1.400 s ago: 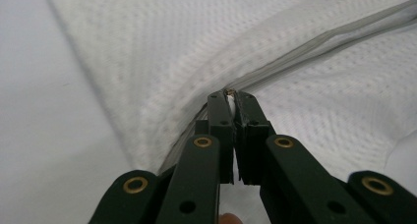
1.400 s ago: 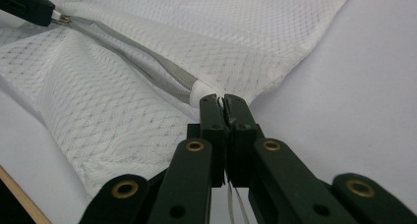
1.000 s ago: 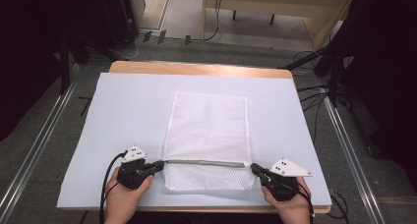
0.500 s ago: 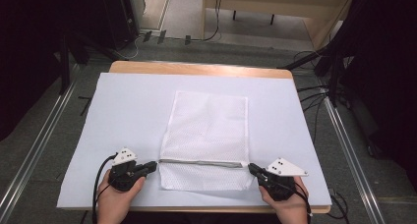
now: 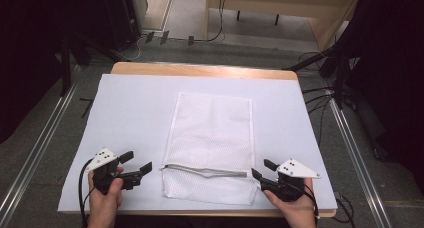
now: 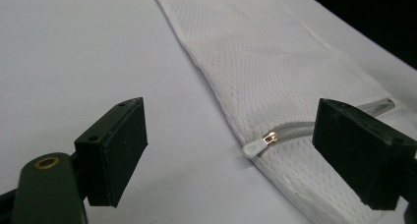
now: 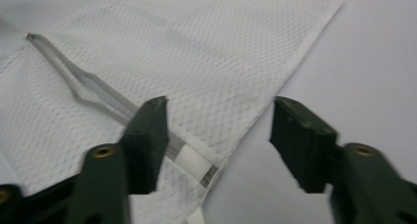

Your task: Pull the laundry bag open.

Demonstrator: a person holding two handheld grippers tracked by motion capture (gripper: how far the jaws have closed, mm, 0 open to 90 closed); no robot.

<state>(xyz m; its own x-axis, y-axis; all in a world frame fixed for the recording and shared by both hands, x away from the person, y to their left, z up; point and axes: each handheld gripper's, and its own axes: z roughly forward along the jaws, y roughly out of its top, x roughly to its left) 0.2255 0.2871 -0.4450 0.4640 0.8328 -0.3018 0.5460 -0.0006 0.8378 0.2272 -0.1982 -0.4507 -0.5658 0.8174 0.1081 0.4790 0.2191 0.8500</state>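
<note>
A white mesh bag point(image 5: 212, 133) lies flat in the middle of the white sheet point(image 5: 130, 108), its grey zipper point(image 5: 205, 170) running across near the front edge with a slight kink. My left gripper point(image 5: 137, 161) stands open just left of the bag. In the left gripper view the zipper pull point(image 6: 255, 146) lies between its jaws, a little ahead, untouched by my left gripper point(image 6: 241, 150). My right gripper point(image 5: 263, 169) is open at the bag's front right corner. In the right gripper view my right gripper point(image 7: 223, 130) straddles the bag's edge point(image 7: 265, 106) near the zipper's closed end point(image 7: 193, 161).
The white sheet covers most of a wooden table point(image 5: 200, 69). Metal rails point(image 5: 35, 153) run along the floor on both sides, with cables point(image 5: 320, 100) at the right. Bare sheet lies left and right of the bag.
My left gripper has drawn back to the left, off the zipper's end, and stands open. The right gripper has shifted slightly away too. The zipper line, straight before, now sags with a kink.
</note>
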